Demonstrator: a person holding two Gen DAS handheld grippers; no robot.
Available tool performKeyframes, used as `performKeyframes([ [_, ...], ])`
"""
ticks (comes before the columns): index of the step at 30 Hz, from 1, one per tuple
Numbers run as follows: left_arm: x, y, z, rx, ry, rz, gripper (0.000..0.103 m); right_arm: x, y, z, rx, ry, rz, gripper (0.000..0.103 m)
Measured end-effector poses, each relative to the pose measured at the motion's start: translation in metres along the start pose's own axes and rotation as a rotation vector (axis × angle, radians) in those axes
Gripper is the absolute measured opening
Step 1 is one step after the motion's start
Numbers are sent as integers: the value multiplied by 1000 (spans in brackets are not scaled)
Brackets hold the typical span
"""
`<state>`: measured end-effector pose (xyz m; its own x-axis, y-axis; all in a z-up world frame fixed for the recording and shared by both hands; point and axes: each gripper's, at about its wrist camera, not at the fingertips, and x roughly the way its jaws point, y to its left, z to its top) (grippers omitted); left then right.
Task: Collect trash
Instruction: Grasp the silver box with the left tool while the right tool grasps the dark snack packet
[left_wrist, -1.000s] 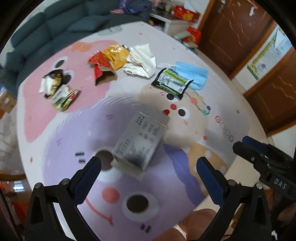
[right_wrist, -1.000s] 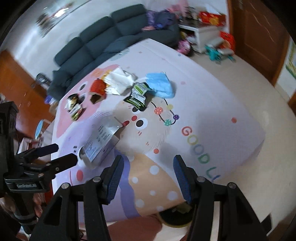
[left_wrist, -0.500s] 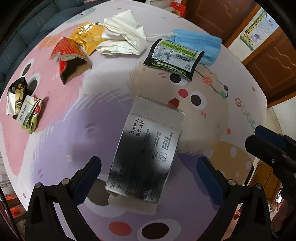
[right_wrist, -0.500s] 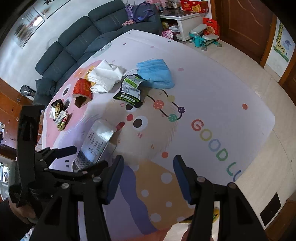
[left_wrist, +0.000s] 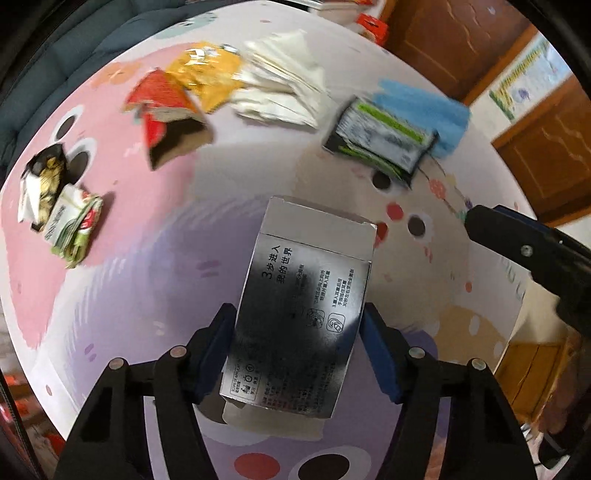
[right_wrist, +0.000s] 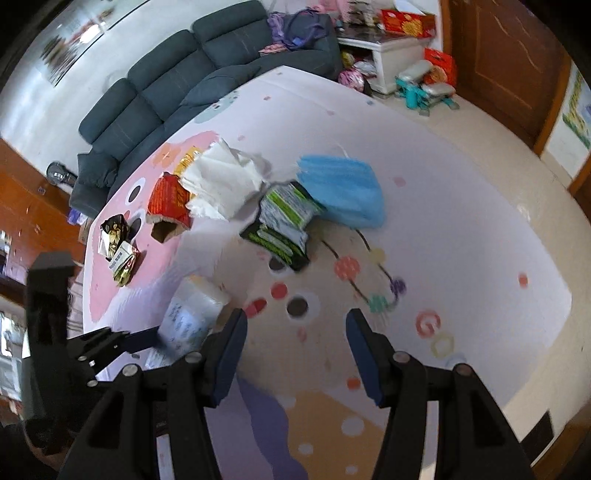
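Flanking the silver box (left_wrist: 301, 314), left gripper (left_wrist: 297, 345) pads have just been closing and now sit against its sides; box lies on the mat (left_wrist: 122, 295). Right gripper (right_wrist: 295, 354) gapes wide, empty, over the mat beside it. Wrappers (left_wrist: 173, 107) and mask (right_wrist: 341, 190) lie beyond.

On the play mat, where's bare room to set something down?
The play mat is bare right of the blue mask, out past the GOOD lettering. It is crowded from the tissues to the green packet.
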<state>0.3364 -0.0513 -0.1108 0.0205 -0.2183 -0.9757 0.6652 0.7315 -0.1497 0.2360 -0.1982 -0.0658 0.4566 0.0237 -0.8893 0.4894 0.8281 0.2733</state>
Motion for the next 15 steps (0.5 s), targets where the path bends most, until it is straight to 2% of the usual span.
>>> performKeyframes([
  [10,-40,57,19,-206,-90,-77,65,8,43,45,-327,-96,-77,56],
  [15,-47,75,19,-275,-107,-94,66,39,47,62,-409,-48,-120,56],
])
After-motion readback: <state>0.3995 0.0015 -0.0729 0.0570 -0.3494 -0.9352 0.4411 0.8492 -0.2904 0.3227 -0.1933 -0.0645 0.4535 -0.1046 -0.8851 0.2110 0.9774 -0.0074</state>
